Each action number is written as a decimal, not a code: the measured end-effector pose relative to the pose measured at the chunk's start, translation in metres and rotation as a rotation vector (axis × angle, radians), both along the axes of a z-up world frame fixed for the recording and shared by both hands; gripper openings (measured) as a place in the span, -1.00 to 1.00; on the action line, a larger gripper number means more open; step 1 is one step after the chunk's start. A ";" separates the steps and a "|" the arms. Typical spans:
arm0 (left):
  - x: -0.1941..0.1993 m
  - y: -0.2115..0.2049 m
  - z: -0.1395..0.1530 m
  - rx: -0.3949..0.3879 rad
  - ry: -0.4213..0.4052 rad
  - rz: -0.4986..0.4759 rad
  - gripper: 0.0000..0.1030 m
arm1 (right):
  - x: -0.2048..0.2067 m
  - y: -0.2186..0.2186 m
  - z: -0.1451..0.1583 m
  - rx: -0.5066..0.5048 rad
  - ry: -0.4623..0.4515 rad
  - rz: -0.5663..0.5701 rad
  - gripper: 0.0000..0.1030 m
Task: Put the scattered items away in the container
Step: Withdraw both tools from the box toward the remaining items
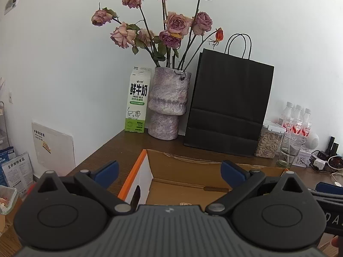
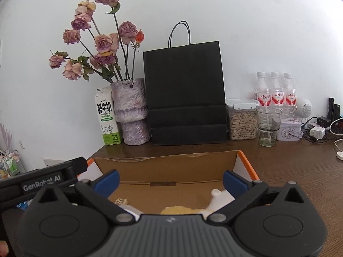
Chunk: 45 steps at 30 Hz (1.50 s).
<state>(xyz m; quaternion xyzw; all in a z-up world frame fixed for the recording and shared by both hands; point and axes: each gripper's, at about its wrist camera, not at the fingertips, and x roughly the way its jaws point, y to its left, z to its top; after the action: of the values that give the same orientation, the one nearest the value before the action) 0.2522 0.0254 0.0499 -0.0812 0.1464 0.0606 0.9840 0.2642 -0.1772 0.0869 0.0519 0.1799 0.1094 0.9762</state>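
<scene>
While both sets of jaws hang spread and empty:
Box: cardboard box (image 2: 167,171) sits ahead, beneath both grippers.
Right gripper (image 2: 170,182): yellow item (image 2: 182,211) and white item (image 2: 215,193) lie below it, inside.
Left gripper (image 1: 169,172): a careless sweep could knock the vase (image 1: 167,102) beyond.

We see the box (image 2: 167,167) on the tabletop (image 2: 300,167). Behind it stand, from left to right, the milk carton (image 2: 106,118), the vase (image 2: 131,111), the paper bag (image 2: 185,92), the jar (image 2: 242,121) and the glass (image 2: 268,126).
</scene>
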 end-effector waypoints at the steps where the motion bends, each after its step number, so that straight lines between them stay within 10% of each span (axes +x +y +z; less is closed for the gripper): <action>1: -0.001 0.000 0.000 0.000 -0.002 0.001 1.00 | -0.002 0.000 0.001 0.000 -0.004 0.003 1.00; 45: -0.058 0.001 0.022 0.002 -0.055 -0.030 1.00 | -0.085 -0.004 0.038 -0.090 -0.125 0.041 1.00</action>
<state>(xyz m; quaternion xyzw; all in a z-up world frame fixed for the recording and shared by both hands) 0.1944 0.0262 0.0718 -0.0797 0.1205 0.0439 0.9885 0.1794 -0.1809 0.1253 -0.0028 0.1243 0.1240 0.9845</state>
